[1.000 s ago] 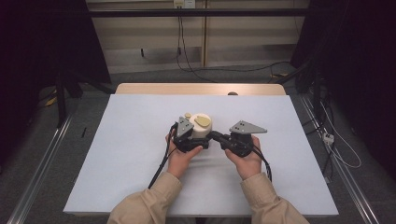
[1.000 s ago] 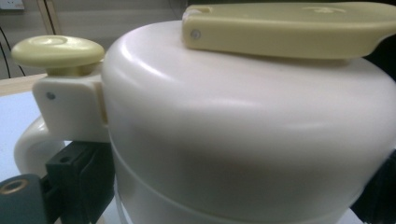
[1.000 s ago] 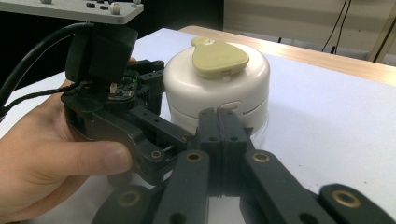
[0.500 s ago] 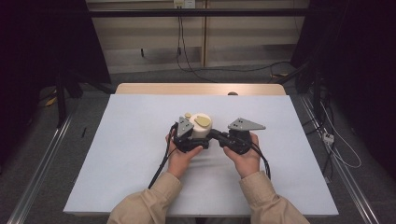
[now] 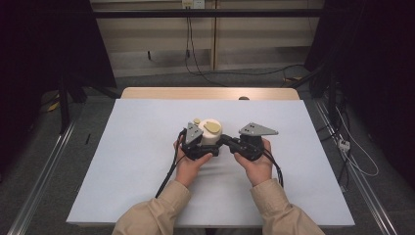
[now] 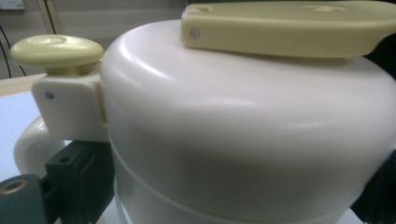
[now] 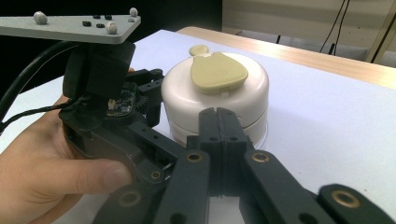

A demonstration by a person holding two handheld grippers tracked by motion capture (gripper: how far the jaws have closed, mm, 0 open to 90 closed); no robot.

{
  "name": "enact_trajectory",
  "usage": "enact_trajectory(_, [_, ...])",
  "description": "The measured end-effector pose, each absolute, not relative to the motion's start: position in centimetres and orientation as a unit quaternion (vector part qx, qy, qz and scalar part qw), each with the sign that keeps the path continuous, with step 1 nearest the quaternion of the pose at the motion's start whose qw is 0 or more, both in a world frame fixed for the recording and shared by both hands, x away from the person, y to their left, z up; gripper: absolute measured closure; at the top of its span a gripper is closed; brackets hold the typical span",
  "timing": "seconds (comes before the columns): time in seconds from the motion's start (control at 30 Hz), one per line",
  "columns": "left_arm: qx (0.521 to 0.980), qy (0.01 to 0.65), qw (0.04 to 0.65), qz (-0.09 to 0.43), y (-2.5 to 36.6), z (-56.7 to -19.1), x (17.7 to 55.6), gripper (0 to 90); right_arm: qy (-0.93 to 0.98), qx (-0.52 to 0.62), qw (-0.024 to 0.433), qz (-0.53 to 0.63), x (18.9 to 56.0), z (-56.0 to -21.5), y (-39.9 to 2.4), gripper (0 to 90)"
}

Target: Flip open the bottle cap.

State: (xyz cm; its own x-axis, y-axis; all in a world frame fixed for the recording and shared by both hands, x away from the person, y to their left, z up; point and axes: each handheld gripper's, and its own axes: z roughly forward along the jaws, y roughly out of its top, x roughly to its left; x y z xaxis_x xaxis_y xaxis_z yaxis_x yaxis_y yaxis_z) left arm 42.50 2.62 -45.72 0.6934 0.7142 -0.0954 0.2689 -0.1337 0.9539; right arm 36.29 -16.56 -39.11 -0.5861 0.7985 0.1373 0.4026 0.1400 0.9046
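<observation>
Left gripper jaws clamp white pot on counter. Right gripper jaws closed, empty, tips at pot's side (yellow lid on). Next, likely: open right jaws, take lid.

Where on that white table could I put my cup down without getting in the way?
The white mat lies bare left of the left gripper, right of the right gripper, and behind the cream container toward the wooden edge. The middle, around both grippers, is crowded.

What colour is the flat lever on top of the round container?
Pale yellow-green lever, clearest in the right gripper view.
</observation>
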Motion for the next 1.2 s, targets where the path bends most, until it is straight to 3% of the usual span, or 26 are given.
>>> enact_trajectory(1.2, [0.728,0.337,0.563,0.197,2.65,-45.75,42.48,5.6,0.734,0.416,0.199,0.498,37.23,-38.85,-16.23,90.0])
